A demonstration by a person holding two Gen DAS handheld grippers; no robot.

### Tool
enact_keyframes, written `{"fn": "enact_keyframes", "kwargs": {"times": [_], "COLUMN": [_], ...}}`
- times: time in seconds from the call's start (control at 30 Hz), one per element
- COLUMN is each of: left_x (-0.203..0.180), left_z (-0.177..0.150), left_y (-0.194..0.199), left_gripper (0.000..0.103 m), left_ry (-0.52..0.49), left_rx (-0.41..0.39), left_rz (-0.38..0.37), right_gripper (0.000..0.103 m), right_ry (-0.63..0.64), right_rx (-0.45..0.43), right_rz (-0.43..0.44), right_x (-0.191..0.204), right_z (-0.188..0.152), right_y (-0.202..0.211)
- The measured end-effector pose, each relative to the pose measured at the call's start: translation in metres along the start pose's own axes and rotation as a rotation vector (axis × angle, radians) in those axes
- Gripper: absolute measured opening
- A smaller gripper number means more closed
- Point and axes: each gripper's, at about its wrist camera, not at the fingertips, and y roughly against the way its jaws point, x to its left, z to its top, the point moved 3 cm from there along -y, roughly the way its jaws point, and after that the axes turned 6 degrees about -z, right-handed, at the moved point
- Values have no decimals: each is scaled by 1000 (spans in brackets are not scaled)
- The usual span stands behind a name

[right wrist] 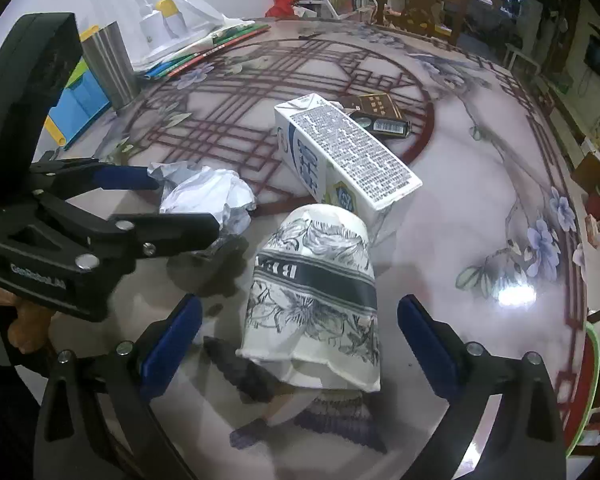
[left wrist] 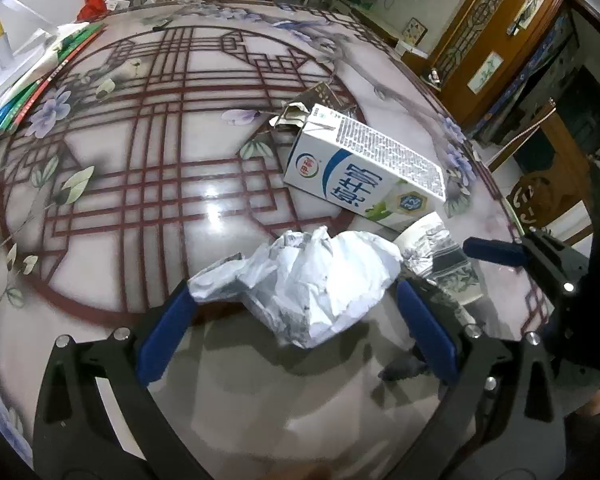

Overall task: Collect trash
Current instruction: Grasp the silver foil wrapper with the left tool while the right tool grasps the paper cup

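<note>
A crumpled white paper ball lies on the glossy patterned table between the open fingers of my left gripper; it also shows in the right wrist view. A crushed paper cup with a grey floral print lies on its side between the open fingers of my right gripper; it also shows in the left wrist view. A white milk carton lies just beyond, also in the right wrist view. A dark small box lies behind it.
A steel tumbler, a blue and yellow box, books and white bottles stand at the table's far left. Wooden chairs and cabinets ring the table.
</note>
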Motion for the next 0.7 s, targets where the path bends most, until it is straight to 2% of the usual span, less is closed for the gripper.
{"fn": "enact_keyframes", "kwargs": {"times": [0.1,0.33,0.7], "left_x": [2,3,0], "left_z": [0,2,0], "left_y": [-9,-14,-14], "left_gripper": [88,74,61], "left_ry": [-10,-2,6], "left_rx": [18,20,13], "left_rz": [12,-17,-37], "right_gripper": [83,65,62], "right_ry": [8,25,30], "right_rx": [7,22,12], "right_rz": [-2,-8,-6], "right_x": [1,2,1], "right_z": [1,0,0], "right_y": [-4,-12,-10]}}
